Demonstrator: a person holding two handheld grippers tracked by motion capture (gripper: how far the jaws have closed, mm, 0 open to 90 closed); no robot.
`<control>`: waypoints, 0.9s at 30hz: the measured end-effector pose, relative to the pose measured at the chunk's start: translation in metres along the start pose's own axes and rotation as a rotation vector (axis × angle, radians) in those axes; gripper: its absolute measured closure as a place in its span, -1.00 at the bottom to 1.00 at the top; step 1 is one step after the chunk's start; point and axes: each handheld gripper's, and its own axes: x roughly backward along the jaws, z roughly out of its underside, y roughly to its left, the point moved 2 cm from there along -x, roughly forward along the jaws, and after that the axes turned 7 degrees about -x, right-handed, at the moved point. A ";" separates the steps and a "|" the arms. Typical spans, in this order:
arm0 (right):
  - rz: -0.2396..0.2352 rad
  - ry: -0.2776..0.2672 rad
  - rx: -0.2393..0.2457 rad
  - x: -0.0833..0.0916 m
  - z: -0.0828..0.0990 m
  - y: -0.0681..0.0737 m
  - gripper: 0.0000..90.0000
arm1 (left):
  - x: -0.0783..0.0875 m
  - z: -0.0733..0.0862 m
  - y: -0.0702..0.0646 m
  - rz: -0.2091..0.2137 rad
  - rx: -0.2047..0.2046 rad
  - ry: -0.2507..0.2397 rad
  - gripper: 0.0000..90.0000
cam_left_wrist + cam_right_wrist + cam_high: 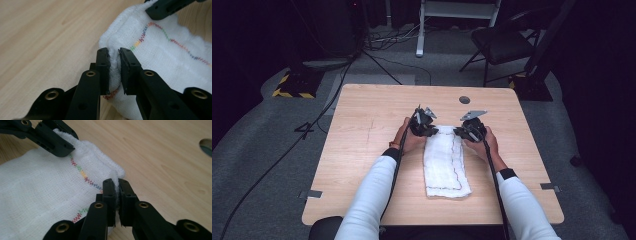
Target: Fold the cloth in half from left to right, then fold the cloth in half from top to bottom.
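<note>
High view: both claws on cloth (pixel 446 162)

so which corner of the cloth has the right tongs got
The far right corner of the white cloth, nearest the round hole. The right tongs pinch it; the left tongs pinch the far left corner.

Left hand-held gripper (pixel 424 123) clamped shut, right hand-held gripper (pixel 470 128) clamped shut, forearms angled inward

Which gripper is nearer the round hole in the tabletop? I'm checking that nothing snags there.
Right. The right gripper is shut on the white cloth's far right corner, just below the hole; the left gripper pinches the far left corner, farther off.
</note>
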 end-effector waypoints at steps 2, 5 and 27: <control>0.006 -0.025 0.001 0.006 -0.004 0.001 0.90 | 0.006 -0.005 0.001 -0.012 -0.007 -0.011 0.75; 0.019 -0.054 0.002 0.012 -0.009 0.002 0.90 | 0.013 -0.011 0.000 -0.024 -0.023 -0.025 0.75; -0.077 -0.129 0.119 0.067 -0.001 0.027 0.91 | 0.072 -0.002 -0.052 0.052 -0.218 -0.092 0.71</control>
